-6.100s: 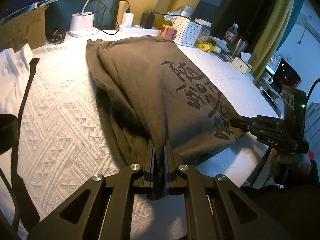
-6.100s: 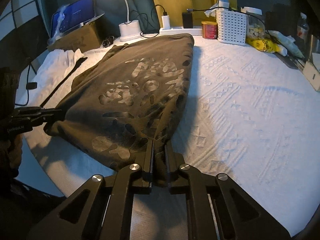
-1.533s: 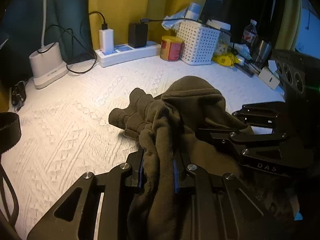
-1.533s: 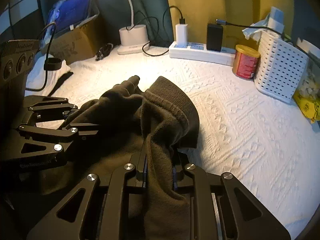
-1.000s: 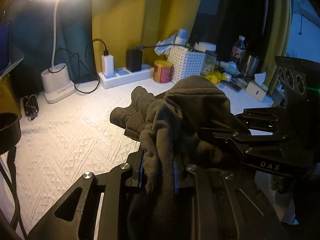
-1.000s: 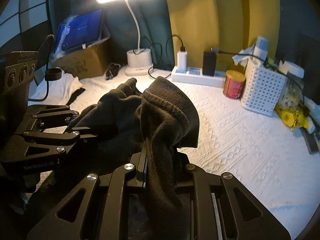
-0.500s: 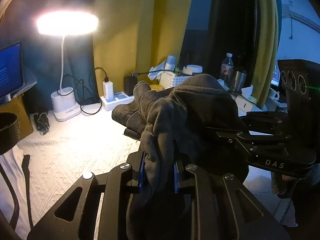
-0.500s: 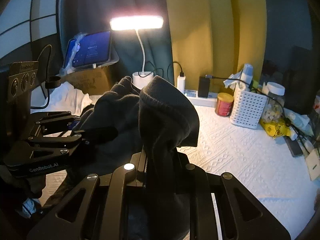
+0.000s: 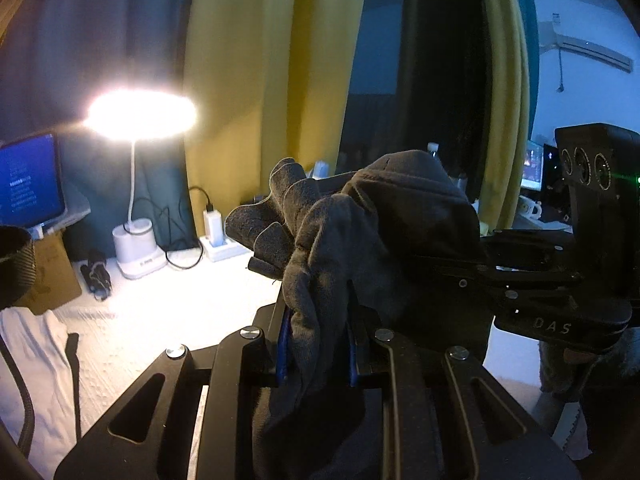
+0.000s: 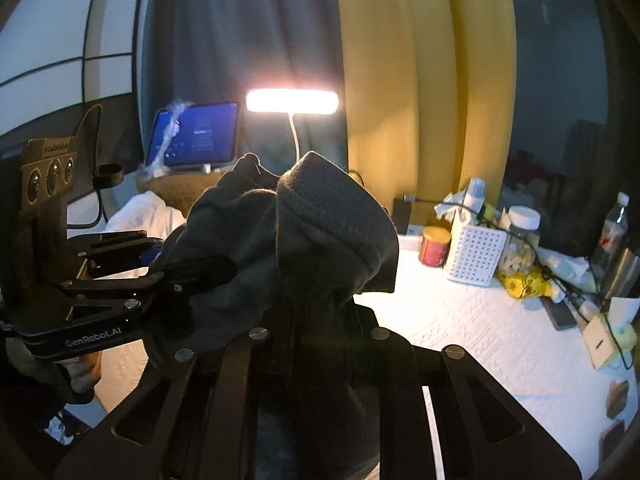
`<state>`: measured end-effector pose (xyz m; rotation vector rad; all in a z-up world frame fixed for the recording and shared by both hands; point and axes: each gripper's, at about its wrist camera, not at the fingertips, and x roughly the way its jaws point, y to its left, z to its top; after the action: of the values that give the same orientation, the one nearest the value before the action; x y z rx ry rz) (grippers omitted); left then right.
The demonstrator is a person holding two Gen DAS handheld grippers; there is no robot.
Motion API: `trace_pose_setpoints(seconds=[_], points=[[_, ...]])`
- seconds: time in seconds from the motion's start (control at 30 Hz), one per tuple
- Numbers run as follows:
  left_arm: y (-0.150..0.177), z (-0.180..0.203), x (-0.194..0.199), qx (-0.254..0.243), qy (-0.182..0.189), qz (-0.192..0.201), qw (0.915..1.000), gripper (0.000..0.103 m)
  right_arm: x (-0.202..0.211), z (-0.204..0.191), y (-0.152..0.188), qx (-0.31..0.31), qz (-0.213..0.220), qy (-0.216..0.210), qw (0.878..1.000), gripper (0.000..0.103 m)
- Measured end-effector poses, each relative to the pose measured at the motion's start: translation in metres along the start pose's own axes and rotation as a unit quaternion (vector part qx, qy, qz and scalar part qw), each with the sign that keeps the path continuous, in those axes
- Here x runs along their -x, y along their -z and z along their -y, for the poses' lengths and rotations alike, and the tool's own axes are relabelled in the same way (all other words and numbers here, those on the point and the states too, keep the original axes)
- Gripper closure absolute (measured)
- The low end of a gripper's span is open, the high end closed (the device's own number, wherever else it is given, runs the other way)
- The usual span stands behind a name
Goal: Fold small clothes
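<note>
Olive-brown soft cotton garment (image 9: 384, 240) is hanging bunched between our two claws, above the white textured tabletop (image 10: 480, 320). We are clamping it in the left gripper (image 9: 316, 344) and the right gripper (image 10: 316, 320); limp fabric, so we are gripping hems.

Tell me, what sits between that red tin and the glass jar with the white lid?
A white perforated basket stands between the red tin and the white-lidded jar, with tissue poking from it. This shows in the right wrist view.
</note>
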<state>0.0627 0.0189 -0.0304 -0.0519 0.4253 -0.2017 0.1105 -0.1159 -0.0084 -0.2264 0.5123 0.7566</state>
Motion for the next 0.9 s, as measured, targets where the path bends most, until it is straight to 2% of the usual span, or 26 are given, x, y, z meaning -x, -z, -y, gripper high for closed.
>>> trace_pose_setpoints(seconds=[0.43, 0.9], points=[[-0.010, 0.006, 0.049, -0.019, 0.004, 0.051, 0.9985, 0.084, 0.050, -0.033, -0.017, 0.028, 0.050, 0.013, 0.998, 0.084], [-0.019, -0.002, 0.089, -0.026, -0.008, 0.099, 0.9947, 0.084, 0.086, -0.067, -0.038, 0.059, 0.101, 0.007, 0.993, 0.084]])
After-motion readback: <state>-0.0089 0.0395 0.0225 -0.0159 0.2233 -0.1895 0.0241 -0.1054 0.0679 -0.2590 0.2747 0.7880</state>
